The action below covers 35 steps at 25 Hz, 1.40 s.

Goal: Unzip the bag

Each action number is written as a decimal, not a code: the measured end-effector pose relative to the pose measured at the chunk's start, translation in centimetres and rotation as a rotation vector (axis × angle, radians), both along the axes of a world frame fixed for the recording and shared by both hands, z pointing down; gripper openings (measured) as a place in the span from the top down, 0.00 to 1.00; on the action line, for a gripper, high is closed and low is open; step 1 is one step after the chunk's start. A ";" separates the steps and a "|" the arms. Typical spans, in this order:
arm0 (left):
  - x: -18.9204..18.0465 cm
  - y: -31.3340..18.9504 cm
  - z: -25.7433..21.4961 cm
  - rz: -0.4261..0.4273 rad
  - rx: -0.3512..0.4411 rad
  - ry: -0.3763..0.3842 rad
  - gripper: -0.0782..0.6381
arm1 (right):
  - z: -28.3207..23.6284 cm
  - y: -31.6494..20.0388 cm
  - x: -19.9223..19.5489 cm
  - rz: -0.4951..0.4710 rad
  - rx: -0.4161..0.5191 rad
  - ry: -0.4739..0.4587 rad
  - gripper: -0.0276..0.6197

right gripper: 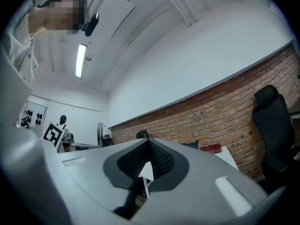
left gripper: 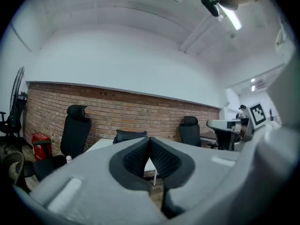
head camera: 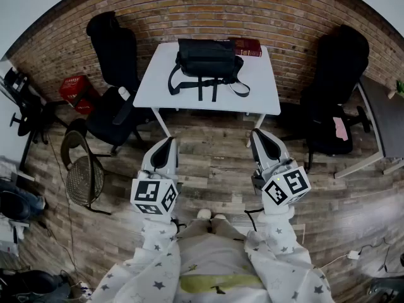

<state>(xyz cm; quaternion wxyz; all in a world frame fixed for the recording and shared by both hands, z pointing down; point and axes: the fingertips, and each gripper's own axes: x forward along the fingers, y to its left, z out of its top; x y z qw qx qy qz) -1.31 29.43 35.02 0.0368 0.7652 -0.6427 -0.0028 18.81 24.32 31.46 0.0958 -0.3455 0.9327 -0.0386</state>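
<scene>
A curved red-brick wall backs a room floored in grey-brown wood planks; against the wall stands a small white rectangular table (head camera: 264, 90) with a smooth, bare-looking top. The task's thing, a black soft fabric bag (head camera: 205, 60), lies across the far middle of that table, its webbing straps trailing loose towards the front edge; a dark red hardback book (head camera: 247, 45) sits just beside its right end. Tall black padded office chairs (head camera: 115, 48) flank the table.

Both tools are well short of the table, held over the floor. The left gripper (head camera: 166, 142) has its ribbed black pads pressed together on nothing; the right gripper (head camera: 260, 135) is likewise closed and empty, tilted slightly up.

The unzipping has not begun, and the likely troubles come from the materials. The bag is limp cloth on a slick top, so pulling the slider with one tool alone would probably drag the whole bag along; the other tool needs to pin the fabric. The dangling straps could catch a jaw on approach; a sliding bag could nudge the book off the back corner. The zip pull cannot be made out from here; it is likely small, so a pinch may slip.
</scene>
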 end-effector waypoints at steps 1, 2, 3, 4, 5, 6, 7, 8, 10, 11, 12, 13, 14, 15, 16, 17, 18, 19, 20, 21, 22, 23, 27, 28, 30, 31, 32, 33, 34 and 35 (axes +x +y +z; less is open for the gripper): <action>0.0 -0.1 0.0 -0.002 0.000 0.001 0.89 | 0.0 -0.1 0.0 -0.001 -0.002 0.000 0.96; 0.0 -0.2 0.0 -0.004 -0.001 0.001 0.89 | 0.1 -0.3 0.0 -0.002 -0.004 0.000 0.96; 0.1 -0.3 0.0 -0.006 -0.002 0.002 0.89 | 0.1 -0.3 0.1 -0.002 -0.008 0.000 0.96; 0.1 -0.3 0.1 -0.007 -0.005 0.001 0.89 | 0.2 -0.4 0.2 -0.002 -0.012 -0.002 0.96; 0.1 -0.3 0.1 -0.009 -0.009 0.001 0.89 | 0.4 -0.4 0.3 -0.001 -0.016 -0.004 0.96; 0.2 -0.2 0.2 -0.010 -0.012 -0.001 0.89 | 0.5 -0.4 0.3 0.000 -0.021 -0.006 0.96; 0.3 -0.1 0.3 -0.010 -0.015 -0.002 0.89 | 0.6 -0.5 0.4 0.000 -0.026 -0.010 0.96; 0.3 0.1 0.4 -0.012 -0.018 -0.003 0.89 | 0.7 -0.6 0.5 0.000 -0.031 -0.015 0.95; 0.4 0.3 0.7 -0.017 -0.024 0.000 0.89 | 1.0 -0.9 0.6 0.002 -0.042 -0.024 0.95; 0.4 0.4 0.9 -0.022 -0.027 0.002 0.89 | 1.2 -1.0 0.5 0.001 -0.048 -0.028 0.95; 0.4 0.6 1.2 -0.029 -0.032 0.005 0.89 | 1.4 -0.9 0.3 -0.005 -0.054 -0.031 0.95; 0.3 0.8 1.4 -0.036 -0.036 0.006 0.89 | 1.7 -0.9 0.1 -0.013 -0.060 -0.032 0.95; 0.1 0.9 1.6 -0.042 -0.040 0.007 0.89 | 1.9 -0.9 -0.2 -0.020 -0.066 -0.031 0.95; 0.0 0.8 1.7 -0.047 -0.043 0.007 0.89 | 2.0 -1.1 -0.3 -0.024 -0.072 -0.030 0.95; -0.2 0.8 1.7 -0.054 -0.045 0.007 0.89 | 2.2 -1.2 -0.5 -0.028 -0.077 -0.030 0.95; -0.4 0.7 1.8 -0.061 -0.047 0.008 0.89 | 2.3 -1.4 -0.7 -0.033 -0.081 -0.030 0.95; -0.6 0.6 1.8 -0.069 -0.049 0.007 0.89 | 2.4 -1.7 -0.9 -0.039 -0.084 -0.030 0.95; -0.8 0.5 1.8 -0.076 -0.051 0.007 0.89 | 2.5 -1.9 -1.1 -0.045 -0.087 -0.029 0.95; -1.0 0.3 1.9 -0.082 -0.053 0.007 0.89 | 2.6 -2.3 -1.3 -0.050 -0.091 -0.029 0.95; -1.2 0.0 2.1 -0.085 -0.057 0.008 0.89 | 2.8 -2.7 -1.5 -0.054 -0.096 -0.029 0.95; -1.4 -0.4 2.3 -0.088 -0.060 0.011 0.89 | 3.0 -3.1 -1.8 -0.059 -0.101 -0.031 0.95; -1.6 -0.8 2.5 -0.091 -0.064 0.013 0.89 | 3.2 -3.6 -2.1 -0.064 -0.106 -0.033 0.95; -2.9 -3.5 2.9 -0.094 -0.070 0.022 0.89 | 3.8 -6.2 -3.6 -0.079 -0.117 -0.032 0.95; -3.3 -4.4 3.0 -0.094 -0.070 0.024 0.89 | 3.9 -7.0 -4.0 -0.078 -0.119 -0.029 0.95; -4.3 -6.5 3.3 -0.095 -0.070 0.031 0.89 | 4.2 -9.0 -4.8 -0.077 -0.125 -0.027 0.95; -4.8 -7.7 3.3 -0.093 -0.069 0.033 0.89 | 4.4 -10.0 -5.3 -0.076 -0.127 -0.027 0.95; -5.2 -8.9 3.4 -0.090 -0.066 0.034 0.89 | 4.5 -11.2 -5.7 -0.073 -0.128 -0.026 0.95; -5.7 -10.2 3.4 -0.085 -0.064 0.033 0.89 | 4.6 -12.4 -6.1 -0.069 -0.129 -0.026 0.95; -6.3 -11.5 3.4 -0.082 -0.062 0.032 0.89 | 4.7 -13.7 -6.5 -0.064 -0.129 -0.029 0.95; -6.9 -12.7 3.3 -0.079 -0.061 0.032 0.89 | 4.7 -14.9 -7.0 -0.060 -0.131 -0.033 0.95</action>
